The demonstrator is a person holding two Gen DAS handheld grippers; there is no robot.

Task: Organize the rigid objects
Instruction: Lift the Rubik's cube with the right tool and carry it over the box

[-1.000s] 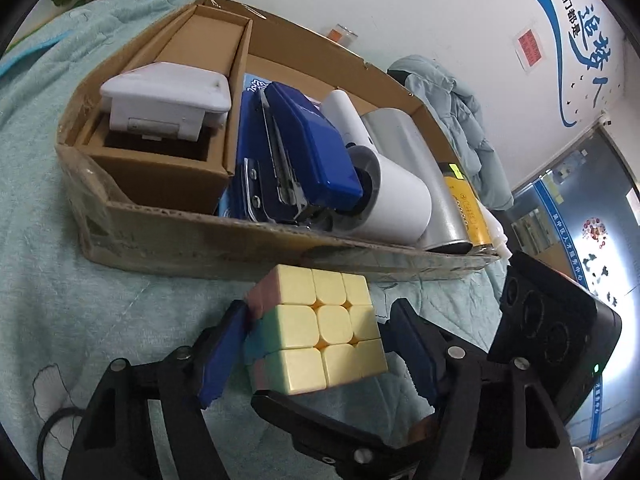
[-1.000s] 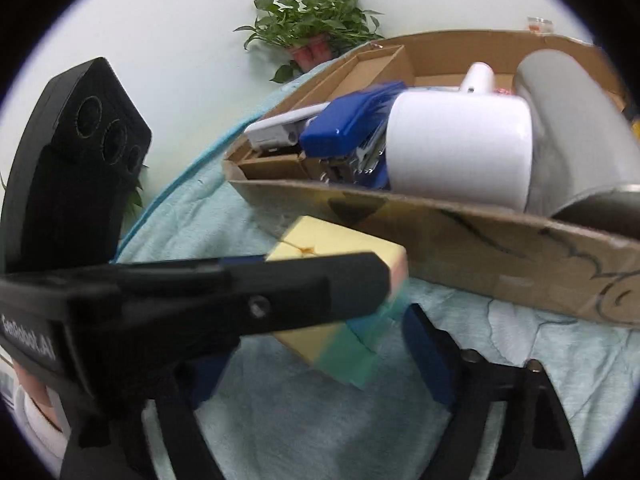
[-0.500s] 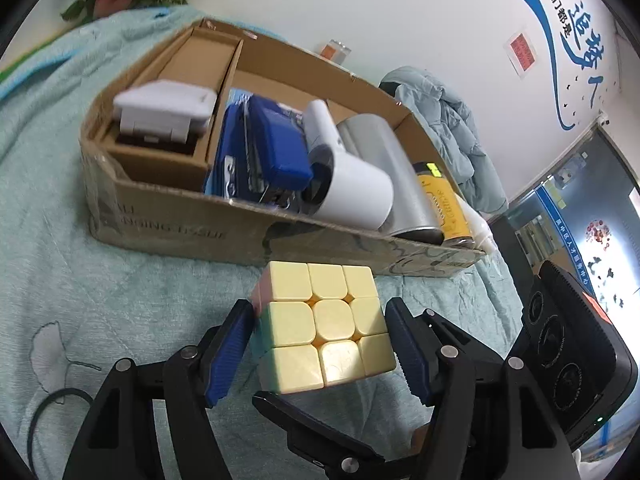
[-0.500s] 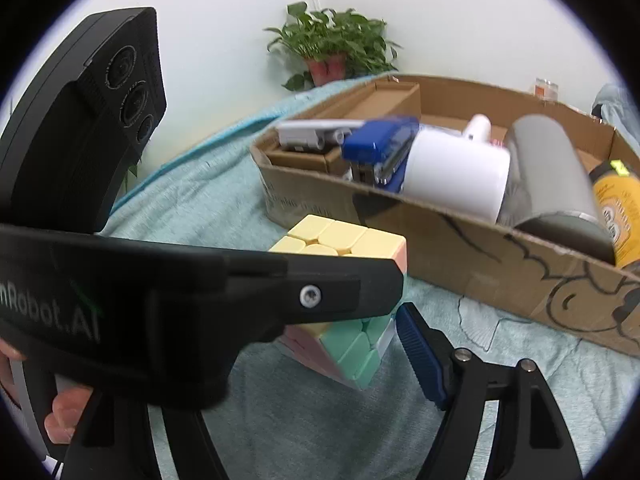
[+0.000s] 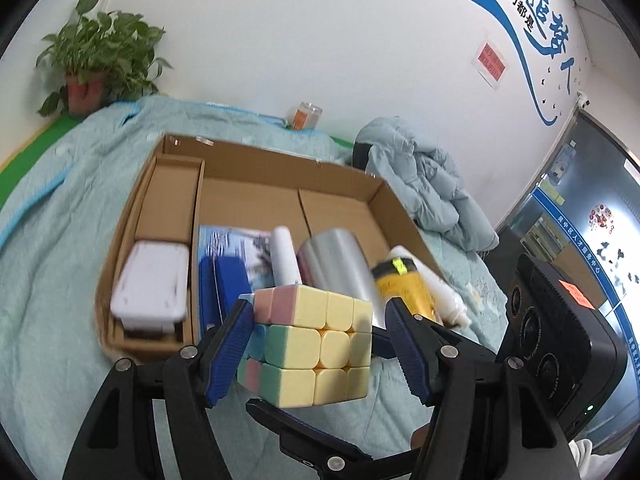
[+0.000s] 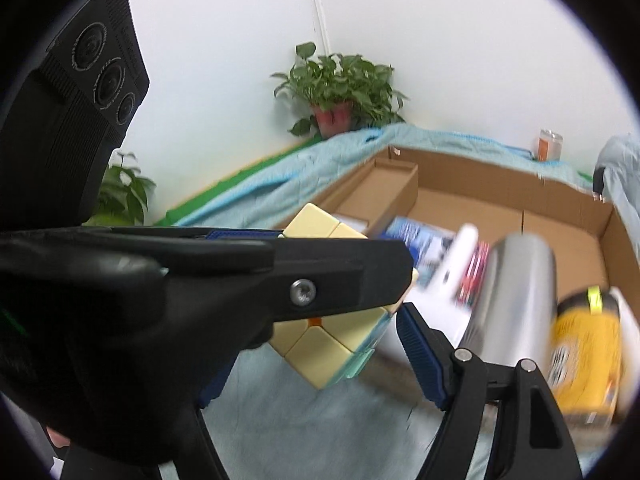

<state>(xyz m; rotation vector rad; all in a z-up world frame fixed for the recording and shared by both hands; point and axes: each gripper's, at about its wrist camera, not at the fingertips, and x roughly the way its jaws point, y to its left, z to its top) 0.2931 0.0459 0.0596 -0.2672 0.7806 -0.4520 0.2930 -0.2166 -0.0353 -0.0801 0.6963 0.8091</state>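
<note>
A pale teal quilt (image 5: 60, 280) covers the surface beneath both hands. Nearest the lens, the left gripper (image 5: 320, 308) stands roughly half open with the pastel cube (image 5: 316, 344) between its blue pads. The left-hand pad lies flat against the cube, and the cube hangs clear of the quilt, so I judge this grip carries it. The right gripper (image 6: 320, 344) straddles the same cube crosswise. Its one visible pad sits at the cube's edge and the other is hidden, so whether it presses I cannot tell. Just ahead and below lies the cardboard box (image 5: 280, 160), its near half crowded with a white case (image 5: 152, 284), a blue stapler (image 5: 228, 280), a steel cylinder (image 5: 336, 264) and a yellow can (image 5: 404, 288). Bare box floor shows only beyond these, so the cube likely has to travel forward over them before going down. Farther off are a padded jacket (image 5: 424, 184), a potted plant (image 5: 100, 60) and the white wall.
</note>
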